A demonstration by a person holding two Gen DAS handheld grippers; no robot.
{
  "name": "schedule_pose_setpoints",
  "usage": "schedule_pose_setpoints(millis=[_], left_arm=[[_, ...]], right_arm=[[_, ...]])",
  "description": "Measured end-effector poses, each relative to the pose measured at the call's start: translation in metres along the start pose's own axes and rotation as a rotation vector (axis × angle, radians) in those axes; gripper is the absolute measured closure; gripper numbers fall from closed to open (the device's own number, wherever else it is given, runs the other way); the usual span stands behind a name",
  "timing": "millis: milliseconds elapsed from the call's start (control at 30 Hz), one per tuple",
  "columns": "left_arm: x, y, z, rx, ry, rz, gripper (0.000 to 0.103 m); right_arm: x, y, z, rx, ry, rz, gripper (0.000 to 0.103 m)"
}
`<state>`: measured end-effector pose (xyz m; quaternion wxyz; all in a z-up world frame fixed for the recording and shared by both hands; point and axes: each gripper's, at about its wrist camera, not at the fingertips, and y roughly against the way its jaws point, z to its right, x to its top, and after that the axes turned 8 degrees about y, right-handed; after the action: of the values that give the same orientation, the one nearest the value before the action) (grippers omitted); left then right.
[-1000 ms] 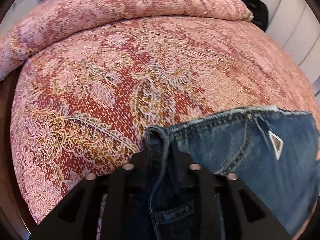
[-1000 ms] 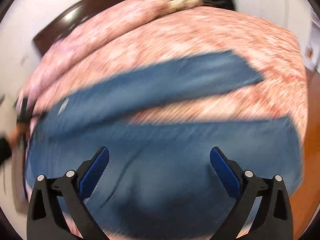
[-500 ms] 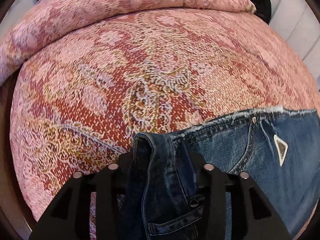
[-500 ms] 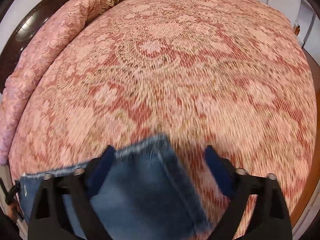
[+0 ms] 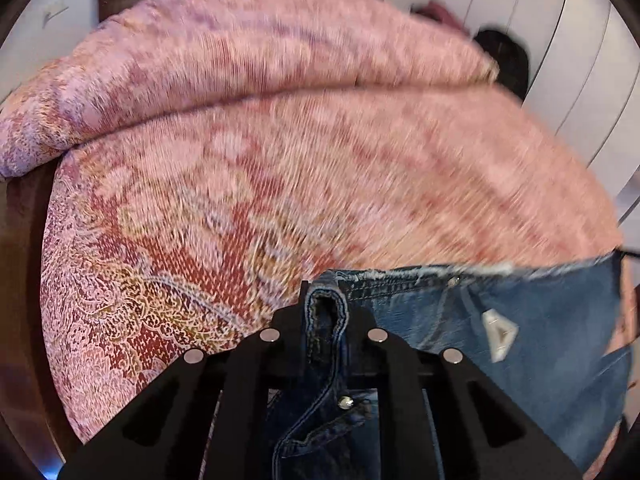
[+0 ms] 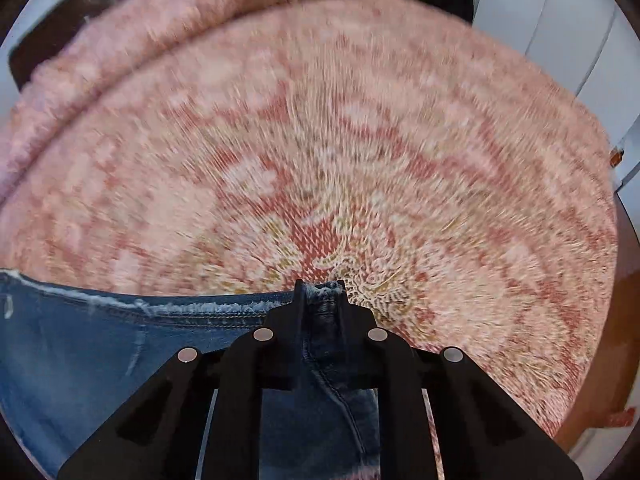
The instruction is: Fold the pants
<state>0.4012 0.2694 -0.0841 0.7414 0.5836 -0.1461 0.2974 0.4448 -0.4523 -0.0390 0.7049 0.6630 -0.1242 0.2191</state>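
Pinching jeans (image 5: 520,320) waistband: left gripper (image 5: 326,312), right gripper (image 6: 320,300).

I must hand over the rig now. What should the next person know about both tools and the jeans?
Left tool: shut on the jeans, pinching a folded bit of the waistband.
Right tool: shut on the jeans too, at the frayed edge.
The jeans hang between both tools over the bedspread; both views are blurred by motion.
Done: both grips taken.
Left: lay the jeans down, fold, smooth.
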Motion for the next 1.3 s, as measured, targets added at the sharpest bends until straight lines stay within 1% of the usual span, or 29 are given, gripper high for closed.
schedule_pose_setpoints(millis=[100, 167, 267, 333, 400, 433, 467, 533, 567, 633, 667, 700, 733, 767, 800, 833, 867, 900, 933, 967, 1000, 1033, 1067, 1100, 1133, 1167, 1200, 1300], left_arm=[[-0.003, 0.029, -0.002, -0.08, 0.043, 0.071, 0.093], [-0.011, 0.05, -0.003, -0.13, 0.073, 0.112, 0.093], [-0.025, 0.085, -0.01, -0.198, 0.112, 0.172, 0.093], [-0.036, 0.105, -0.018, -0.242, 0.153, 0.198, 0.093], [-0.056, 0.13, -0.025, -0.282, 0.178, 0.228, 0.093], [-0.065, 0.14, -0.026, -0.297, 0.186, 0.238, 0.093], [-0.076, 0.151, -0.03, -0.313, 0.198, 0.245, 0.093], [-0.097, 0.167, -0.035, -0.327, 0.216, 0.255, 0.093], [-0.113, 0.175, -0.04, -0.332, 0.228, 0.249, 0.093], [-0.141, 0.186, -0.051, -0.311, 0.245, 0.219, 0.092], [-0.153, 0.186, -0.055, -0.294, 0.248, 0.195, 0.091], [-0.167, 0.186, -0.061, -0.267, 0.259, 0.167, 0.09], [-0.186, 0.186, -0.07, -0.211, 0.288, 0.131, 0.079], [-0.199, 0.186, -0.076, -0.176, 0.307, 0.106, 0.066], [-0.212, 0.188, -0.081, -0.143, 0.321, 0.085, 0.061], [-0.223, 0.191, -0.085, -0.115, 0.336, 0.071, 0.05], [-0.236, 0.193, -0.086, -0.061, 0.342, 0.05, 0.039], [-0.245, 0.195, -0.085, -0.012, 0.341, 0.036, 0.036], [-0.256, 0.2, -0.081, 0.052, 0.338, 0.035, 0.033], [-0.264, 0.205, -0.08, 0.085, 0.353, 0.05, 0.027], [-0.274, 0.212, -0.081, 0.121, 0.393, 0.071, 0.022], [-0.283, 0.221, -0.082, 0.146, 0.447, 0.092, 0.019], [-0.289, 0.227, -0.083, 0.14, 0.479, 0.11, 0.019], [-0.294, 0.233, -0.083, 0.114, 0.516, 0.134, 0.019], [-0.299, 0.238, -0.082, 0.072, 0.554, 0.146, 0.019], [-0.302, 0.239, -0.08, 0.018, 0.591, 0.14, 0.019], [-0.303, 0.237, -0.079, -0.018, 0.615, 0.139, 0.019], [-0.301, 0.229, -0.077, -0.139, 0.72, 0.164, 0.02]], right_arm=[[-0.019, 0.042, -0.002, 0.019, 0.011, 0.083, 0.09], [-0.031, 0.063, -0.006, 0.025, 0.021, 0.124, 0.09], [-0.068, 0.103, 0.002, 0.049, 0.009, 0.181, 0.09], [-0.092, 0.121, 0.006, 0.057, 0.001, 0.197, 0.09], [-0.127, 0.135, 0.01, 0.056, -0.014, 0.197, 0.09], [-0.14, 0.139, 0.012, 0.06, -0.025, 0.192, 0.09], [-0.161, 0.142, 0.015, 0.074, -0.043, 0.182, 0.09], [-0.19, 0.144, 0.018, 0.078, -0.053, 0.156, 0.09], [-0.204, 0.144, 0.017, 0.083, -0.057, 0.142, 0.09], [-0.239, 0.136, 0.015, 0.104, -0.064, 0.083, 0.09], [-0.248, 0.134, 0.013, 0.101, -0.059, 0.072, 0.09], [-0.262, 0.126, 0.009, 0.124, -0.052, 0.032, 0.09], [-0.273, 0.119, 0.006, 0.132, -0.046, -0.007, 0.09], [-0.283, 0.115, 0.003, 0.117, -0.034, -0.023, 0.09], [-0.291, 0.114, 0.001, 0.113, -0.029, -0.011, 0.09], [-0.295, 0.115, 0.001, 0.119, -0.044, -0.006, 0.086], [-0.295, 0.116, 0.003, 0.124, -0.069, -0.015, 0.084], [-0.295, 0.118, 0.003, 0.121, -0.091, -0.022, 0.081], [-0.294, 0.12, 0.003, 0.106, -0.098, -0.03, 0.066], [-0.295, 0.122, 0.002, 0.079, -0.1, -0.041, 0.047], [-0.295, 0.128, 0.002, 0.059, -0.111, -0.045, 0.046], [-0.298, 0.132, 0.001, 0.067, -0.127, -0.04, 0.046], [-0.3, 0.138, 0.003, 0.089, -0.156, -0.029, 0.046], [-0.304, 0.145, 0.003, 0.132, -0.202, -0.008, 0.046], [-0.308, 0.15, 0.004, 0.164, -0.239, 0.006, 0.046], [-0.31, 0.153, 0.006, 0.194, -0.278, 0.019, 0.046], [-0.312, 0.157, 0.005, 0.238, -0.323, 0.035, 0.046], [-0.312, 0.164, -0.003, 0.322, -0.396, 0.07, 0.046]])
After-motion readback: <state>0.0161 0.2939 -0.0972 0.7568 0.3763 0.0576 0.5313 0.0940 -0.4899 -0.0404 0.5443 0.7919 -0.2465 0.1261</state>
